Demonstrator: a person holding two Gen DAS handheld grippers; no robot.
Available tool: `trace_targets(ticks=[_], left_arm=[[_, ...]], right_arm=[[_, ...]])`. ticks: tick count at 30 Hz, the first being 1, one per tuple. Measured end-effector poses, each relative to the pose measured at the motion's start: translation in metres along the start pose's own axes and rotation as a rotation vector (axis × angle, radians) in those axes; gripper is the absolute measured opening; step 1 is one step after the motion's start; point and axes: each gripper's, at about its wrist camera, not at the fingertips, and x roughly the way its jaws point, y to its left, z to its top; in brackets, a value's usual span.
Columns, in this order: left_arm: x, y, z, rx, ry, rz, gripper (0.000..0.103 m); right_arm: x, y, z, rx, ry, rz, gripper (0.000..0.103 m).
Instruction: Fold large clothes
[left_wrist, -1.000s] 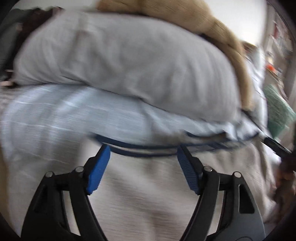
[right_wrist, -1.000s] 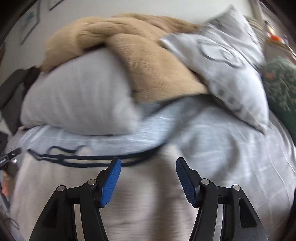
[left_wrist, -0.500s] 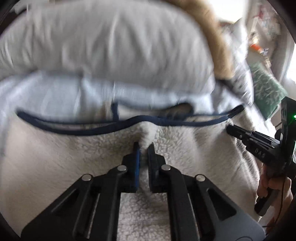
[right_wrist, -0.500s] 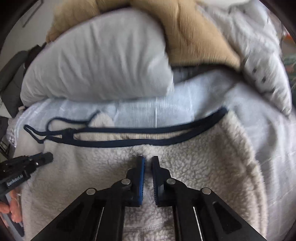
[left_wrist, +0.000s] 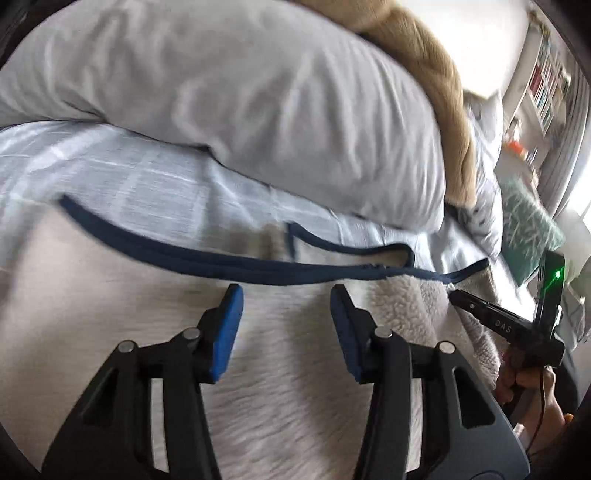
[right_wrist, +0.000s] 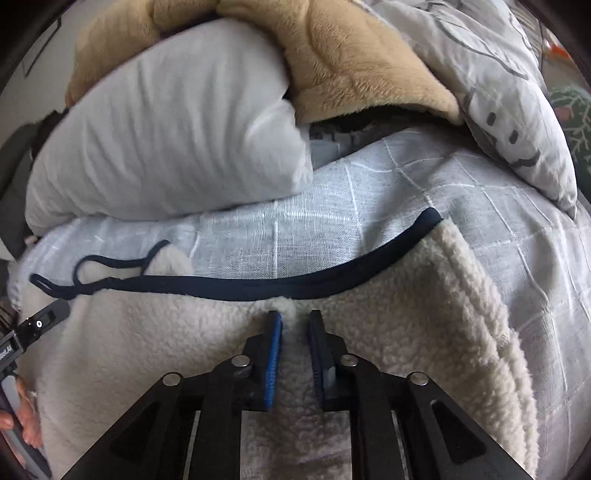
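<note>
Your left hand-held gripper (left_wrist: 286, 325) has its blue pads (left_wrist: 225, 332) standing well apart; the jaws have just been opening, and nothing is caught between them, only the cream fleece (left_wrist: 295, 387) lying below. That view is blurred on its left half.

Your right hand-held gripper (right_wrist: 295, 350) has its jaws nearly together, having just opened a little. A small tuft of fleece (right_wrist: 406, 314) rises into the narrow gap at the tips; whether the pads (right_wrist: 275, 354) still press on it, you cannot tell.

Fleece garment: spread flat on the bed, filling the near part of both views. Its far edge carries a navy binding (right_wrist: 280, 286) running left to right, with a thin loop of the same trim at the far left end. The right side edge shows doubled layers.

Beyond the binding lies a pale blue checked bedsheet (right_wrist: 369, 192). Farther back, a white pillow (right_wrist: 166, 140) rests on the sheet, a tan plush blanket (right_wrist: 351, 62) heaped over it, and a grey patterned pillow (right_wrist: 498, 92) at far right.

In the left view, your right hand (left_wrist: 524, 376) holds its tool at the right edge, tip touching the fleece near the binding's end.
</note>
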Motion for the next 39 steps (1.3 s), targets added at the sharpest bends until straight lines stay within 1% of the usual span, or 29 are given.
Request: trace_targets(ticks=[1,2,3,4,5,6,7,8,9,10,11,12,13,14,16,17,18,19,20,21,23,25,26,28,29,30,32,36,39], left_arm=[[-0.005,0.003,0.001,0.008,-0.011,0.003,0.052],[-0.013,0.017,0.000,0.036,-0.033,0.046,0.053],[-0.016,0.030,0.000,0.046,-0.039,0.116,0.053],[-0.014,0.046,0.000,0.028,-0.024,0.174,0.053],[-0.010,0.074,0.000,-0.034,0.009,0.216,0.051],[-0.007,0.090,-0.002,-0.081,0.028,0.222,0.039],[-0.002,0.113,-0.006,-0.168,0.058,0.214,0.028],[0.000,0.130,-0.009,-0.242,0.066,0.188,0.012],[0.001,0.143,-0.011,-0.302,0.060,0.169,0.005],[0.002,0.150,-0.012,-0.341,0.056,0.153,0.005],[0.004,0.149,-0.011,-0.340,0.059,0.156,0.005],[0.005,0.145,-0.010,-0.320,0.062,0.175,0.005],[0.002,0.142,-0.009,-0.298,0.067,0.196,0.005],[0.000,0.134,-0.007,-0.271,0.071,0.214,0.007],[-0.007,0.117,-0.007,-0.230,0.073,0.236,0.023],[-0.012,0.105,-0.007,-0.204,0.078,0.230,0.048],[-0.019,0.102,-0.008,-0.187,0.081,0.223,0.071],[-0.029,0.091,-0.011,-0.161,0.075,0.225,0.077],[-0.039,0.081,-0.015,-0.137,0.057,0.243,0.082],[-0.051,0.071,-0.019,-0.114,0.039,0.258,0.083],[-0.070,0.052,-0.028,-0.074,0.038,0.263,0.085],[-0.088,0.039,-0.039,-0.065,0.059,0.275,0.089],[-0.100,0.035,-0.047,-0.065,0.067,0.292,0.090],[-0.125,0.031,-0.064,-0.071,0.060,0.317,0.091],[-0.137,0.028,-0.072,-0.079,0.055,0.317,0.092],[-0.149,0.026,-0.082,-0.097,0.059,0.317,0.095],[-0.161,0.027,-0.091,-0.144,0.092,0.322,0.096],[-0.192,0.045,-0.111,-0.328,0.155,0.273,0.096],[-0.208,0.057,-0.129,-0.435,0.159,0.240,0.096]], right_arm=[[-0.008,0.000,0.000,-0.010,-0.020,0.005,0.022],[-0.019,0.000,-0.001,-0.029,-0.051,-0.002,0.022],[-0.030,-0.001,-0.003,-0.046,-0.085,-0.011,0.023],[-0.042,-0.006,-0.005,-0.067,-0.126,-0.021,0.026],[-0.044,-0.011,-0.004,-0.073,-0.138,-0.044,0.027],[-0.042,-0.020,-0.004,-0.066,-0.126,-0.088,0.026],[-0.037,-0.032,-0.005,-0.036,-0.089,-0.119,0.021],[-0.028,-0.048,-0.006,0.012,-0.045,-0.101,0.017],[-0.018,-0.062,-0.007,0.067,-0.002,-0.078,0.006],[-0.011,-0.075,-0.010,0.125,0.018,-0.057,0.004],[-0.006,-0.087,-0.014,0.177,0.020,-0.028,0.003],[-0.004,-0.091,-0.014,0.199,0.023,-0.019,0.002],[-0.005,-0.089,-0.012,0.192,0.026,-0.030,0.003],[-0.007,-0.084,-0.011,0.163,0.027,-0.057,0.003],[-0.016,-0.070,-0.009,0.109,0.024,-0.101,0.012],[-0.024,-0.062,-0.009,0.087,0.021,-0.113,0.017],[-0.032,-0.052,-0.010,0.065,0.016,-0.114,0.030],[-0.043,-0.045,-0.011,0.041,0.012,-0.113,0.047],[-0.054,-0.038,-0.014,0.014,0.008,-0.121,0.054],[-0.065,-0.032,-0.017,-0.013,-0.001,-0.132,0.063],[-0.091,-0.022,-0.031,-0.066,-0.015,-0.156,0.067],[-0.113,-0.016,-0.043,-0.076,-0.004,-0.160,0.072],[-0.124,-0.016,-0.048,-0.069,-0.005,-0.154,0.074],[-0.148,-0.018,-0.064,-0.034,-0.004,-0.135,0.082],[-0.157,-0.021,-0.073,-0.003,-0.003,-0.114,0.083],[-0.166,-0.027,-0.082,0.030,-0.003,-0.099,0.083],[-0.183,-0.034,-0.102,0.102,0.008,-0.068,0.083],[-0.207,-0.039,-0.128,0.186,0.044,-0.063,0.083],[-0.221,-0.044,-0.145,0.273,0.069,-0.065,0.083]])
